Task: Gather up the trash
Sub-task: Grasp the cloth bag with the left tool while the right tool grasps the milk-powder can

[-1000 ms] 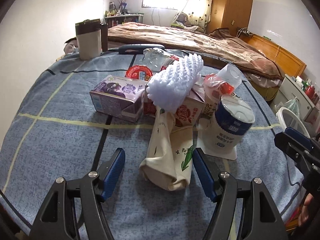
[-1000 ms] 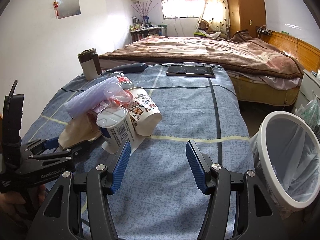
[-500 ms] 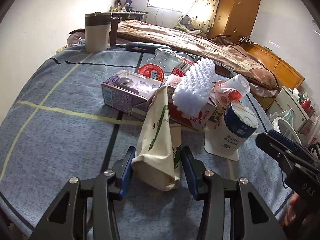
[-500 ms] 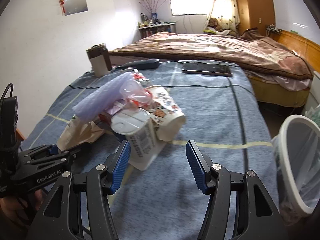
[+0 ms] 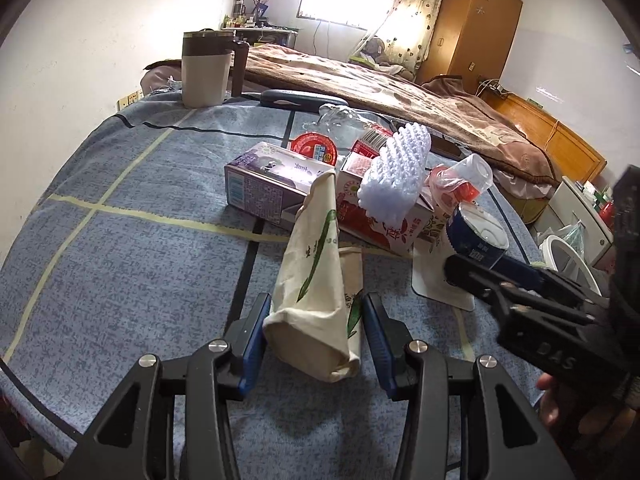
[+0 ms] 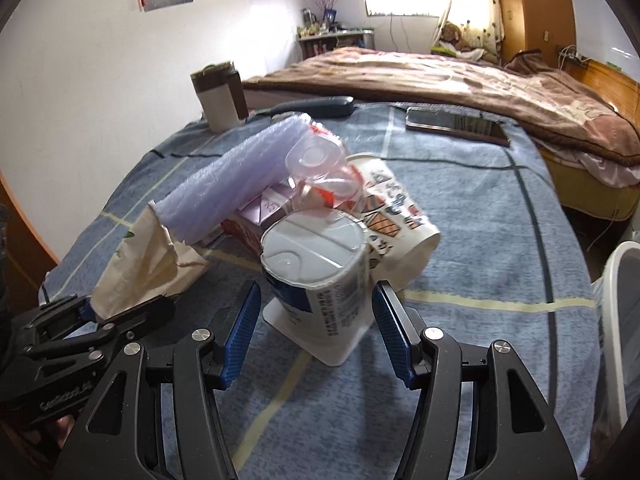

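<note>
A heap of trash lies on the blue checked tablecloth (image 5: 120, 240). My left gripper (image 5: 316, 300) is shut on a beige paper bag (image 5: 316, 256), both blue pads pressing its lower end. In the right wrist view the bag (image 6: 140, 256) sticks up from that gripper (image 6: 96, 314). My right gripper (image 6: 317, 288) is open around a blue and white yogurt cup (image 6: 316, 256), its pads clear of the cup's sides. The cup stands on a white card (image 6: 332, 348). Behind lie a patterned paper cup (image 6: 396, 216), a clear plastic cup (image 6: 320, 168), a foam roll (image 6: 228, 184), a purple carton (image 5: 264, 188) and a red carton (image 5: 372, 224).
A white bin (image 6: 624, 312) with a plastic liner stands past the table's right edge. At the far side of the table are a beige and brown mug (image 5: 206, 68), a dark case (image 5: 300, 98) and a flat dark phone (image 6: 456, 124). A bed with a brown blanket (image 6: 440, 76) lies beyond.
My left gripper's jaws closed onto the paper bag, which now stands more upright. The right gripper moved left, and the yogurt cup now sits between its fingers.
</note>
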